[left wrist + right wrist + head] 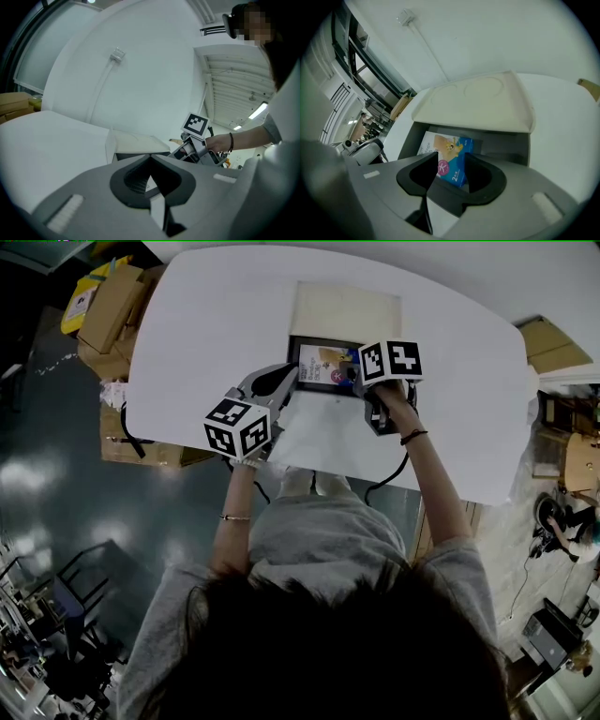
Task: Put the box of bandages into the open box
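A: Quick pass. Where's the task item?

B: The box of bandages (447, 146) lies inside the open box (298, 351), printed face up, on the dark floor. In the right gripper view it's closer to the wall at the left, and there's bare floor to its right.

A: Lid?

B: The cream lid (478, 101) is flipped back on the far side from the person. All of it sits on the white desk (187, 334).

A: Right gripper?

B: The right gripper (451, 157) is angled steeply down over the near edge of the open box. Its fingers are partly apart. The box of bandages shows in the gap beyond the tips, but the pads aren't pressing on it. It's holding nothing.

A: Left?

B: The left gripper (150, 158) comes in from the left at a shallower angle. Its fingers are closed, tips meeting. In the head view the tips are right at the open box's left edge. I can't tell whether they pinch the wall or only touch it.

A: Anything else in frame?

B: The right hand (216, 143) and its marker cube (195, 123) show in the left gripper view, just past the lid. There are cardboard boxes (108, 306) on the floor beyond the desk's left end.
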Demonstrator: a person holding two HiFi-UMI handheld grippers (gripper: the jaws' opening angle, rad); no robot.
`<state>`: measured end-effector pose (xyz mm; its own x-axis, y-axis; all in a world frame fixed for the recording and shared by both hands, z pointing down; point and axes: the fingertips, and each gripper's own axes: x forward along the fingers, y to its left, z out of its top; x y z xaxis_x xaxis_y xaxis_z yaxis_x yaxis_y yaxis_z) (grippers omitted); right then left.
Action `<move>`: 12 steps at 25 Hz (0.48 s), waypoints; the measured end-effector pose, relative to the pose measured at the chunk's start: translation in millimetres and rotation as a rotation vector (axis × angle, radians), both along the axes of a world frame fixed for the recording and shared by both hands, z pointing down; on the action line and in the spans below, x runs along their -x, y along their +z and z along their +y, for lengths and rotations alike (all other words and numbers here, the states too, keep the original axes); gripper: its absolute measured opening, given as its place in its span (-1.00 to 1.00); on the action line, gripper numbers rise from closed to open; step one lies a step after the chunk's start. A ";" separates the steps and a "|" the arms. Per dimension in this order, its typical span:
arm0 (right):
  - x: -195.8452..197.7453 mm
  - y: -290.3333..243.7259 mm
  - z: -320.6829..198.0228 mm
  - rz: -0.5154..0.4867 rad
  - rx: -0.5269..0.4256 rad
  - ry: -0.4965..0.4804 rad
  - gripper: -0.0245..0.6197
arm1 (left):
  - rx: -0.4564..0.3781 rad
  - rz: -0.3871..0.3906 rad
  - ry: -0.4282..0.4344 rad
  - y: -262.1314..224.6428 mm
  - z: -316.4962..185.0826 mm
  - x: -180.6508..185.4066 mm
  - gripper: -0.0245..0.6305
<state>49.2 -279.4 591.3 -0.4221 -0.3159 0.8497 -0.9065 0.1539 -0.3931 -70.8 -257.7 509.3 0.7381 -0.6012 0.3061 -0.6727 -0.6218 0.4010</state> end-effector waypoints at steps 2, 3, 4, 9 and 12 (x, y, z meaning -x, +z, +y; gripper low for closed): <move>2.5 -5.1 2.0 -0.016 -0.025 -0.012 -0.40 | -0.004 0.003 0.000 -3.6 1.3 -1.0 -0.94; 3.1 -7.1 2.8 -0.024 -0.035 -0.015 -0.42 | -0.006 0.004 0.000 -5.1 1.6 -1.9 -0.94; 3.0 -8.6 3.7 -0.028 -0.044 -0.018 -0.45 | -0.007 0.004 0.002 -6.3 2.1 -3.1 -0.94; 1.2 -18.9 9.2 -0.042 -0.094 -0.038 -0.61 | -0.015 0.003 0.009 -10.9 6.3 -8.6 -0.94; 1.3 -27.2 10.4 -0.040 -0.136 -0.044 -0.71 | -0.019 0.000 0.013 -12.5 8.5 -9.0 -0.94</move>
<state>47.9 -269.0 564.2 -0.4713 -0.4074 0.7822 -0.8815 0.2480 -0.4019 -61.8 -249.1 496.9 0.7460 -0.5971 0.2948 -0.6644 -0.6379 0.3893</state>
